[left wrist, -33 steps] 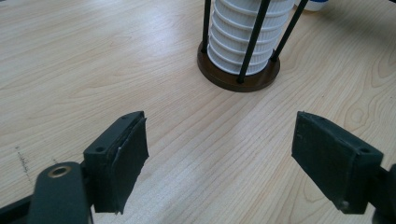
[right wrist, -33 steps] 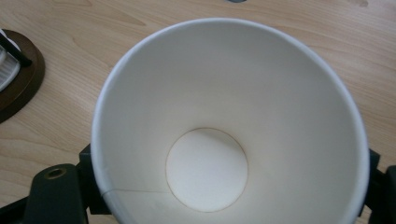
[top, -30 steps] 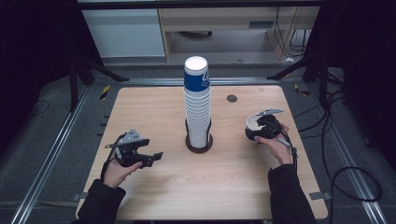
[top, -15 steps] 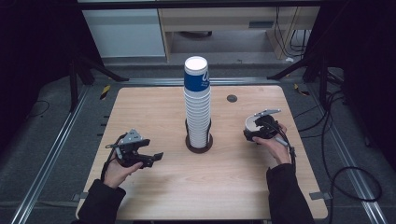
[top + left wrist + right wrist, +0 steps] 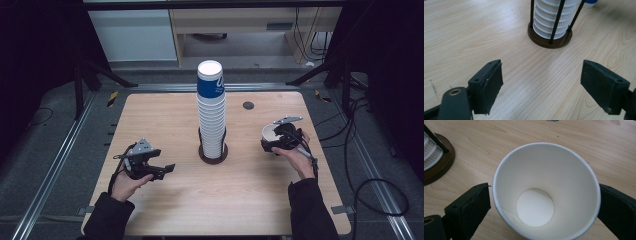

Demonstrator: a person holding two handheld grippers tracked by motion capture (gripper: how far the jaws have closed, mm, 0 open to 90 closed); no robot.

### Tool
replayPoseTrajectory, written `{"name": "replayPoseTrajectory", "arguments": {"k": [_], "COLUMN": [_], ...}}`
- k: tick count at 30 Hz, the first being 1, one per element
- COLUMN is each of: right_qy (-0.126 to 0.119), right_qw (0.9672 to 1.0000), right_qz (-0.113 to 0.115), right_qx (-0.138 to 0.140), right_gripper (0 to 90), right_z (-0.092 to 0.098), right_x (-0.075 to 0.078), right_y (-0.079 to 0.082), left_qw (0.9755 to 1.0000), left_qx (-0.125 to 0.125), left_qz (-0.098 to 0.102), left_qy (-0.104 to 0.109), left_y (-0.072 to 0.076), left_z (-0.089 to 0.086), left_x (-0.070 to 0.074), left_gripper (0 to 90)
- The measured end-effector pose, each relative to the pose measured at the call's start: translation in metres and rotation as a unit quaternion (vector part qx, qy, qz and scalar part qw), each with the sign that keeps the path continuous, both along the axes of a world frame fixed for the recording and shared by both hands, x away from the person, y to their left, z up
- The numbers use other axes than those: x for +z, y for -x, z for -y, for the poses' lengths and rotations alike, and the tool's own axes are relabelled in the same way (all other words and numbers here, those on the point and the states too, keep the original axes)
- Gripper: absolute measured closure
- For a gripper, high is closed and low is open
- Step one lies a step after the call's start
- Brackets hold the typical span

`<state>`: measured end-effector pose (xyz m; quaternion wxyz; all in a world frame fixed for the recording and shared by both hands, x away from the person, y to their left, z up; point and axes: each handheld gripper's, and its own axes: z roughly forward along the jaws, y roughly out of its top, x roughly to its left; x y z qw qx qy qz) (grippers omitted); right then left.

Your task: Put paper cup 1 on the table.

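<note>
Since the earlier frame, the right claw (image 5: 541, 207) has just been opening around the paper cup (image 5: 546, 190), which stands upright on the right of the table (image 5: 165, 115), so one cup is set down. Left claw (image 5: 541, 82) waits wide and empty. Many cups remain in the stack (image 5: 211, 112) at centre; nothing blocks it.

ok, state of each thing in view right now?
paper cup: upright on the table, empty, between the right gripper's jaws.
right gripper: jaws have just been opening, pads off the cup.
left gripper: open, nothing between the jaws.
cup stack: upright in its holder, blue cup on top.
</note>
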<state>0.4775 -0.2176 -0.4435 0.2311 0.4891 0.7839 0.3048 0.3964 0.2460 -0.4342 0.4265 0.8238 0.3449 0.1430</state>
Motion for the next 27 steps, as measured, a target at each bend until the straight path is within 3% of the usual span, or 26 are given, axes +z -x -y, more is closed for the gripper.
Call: {"name": "replayPoseTrajectory", "arguments": {"k": [7,8,17,27], "right_qy": [-0.004,-0.011,-0.026,-0.041], "right_qw": [1.0,0.9997,0.9988,0.9955], "right_qz": [0.006,0.02,0.04,0.085], "right_qx": [-0.006,-0.009,-0.006,0.011], "right_gripper": [2.8,3.5,3.5,4.1], "right_z": [0.004,0.007,0.014,0.013], "right_x": [0.007,0.009,0.017,0.036], "right_y": [0.007,0.012,0.027,0.051], "left_qw": [1.0,1.0,1.0,1.0], "left_qx": [-0.001,-0.002,-0.005,-0.007], "left_qz": [0.002,0.002,0.001,0.001], "left_qy": [-0.001,-0.001,-0.002,0.001], "left_y": [0.001,0.001,0.001,0.002], "left_z": [0.0,0.001,0.001,0.001], "left_x": [0.001,0.001,0.001,0.001], "left_gripper": [17.2,17.3,17.2,17.7]}}
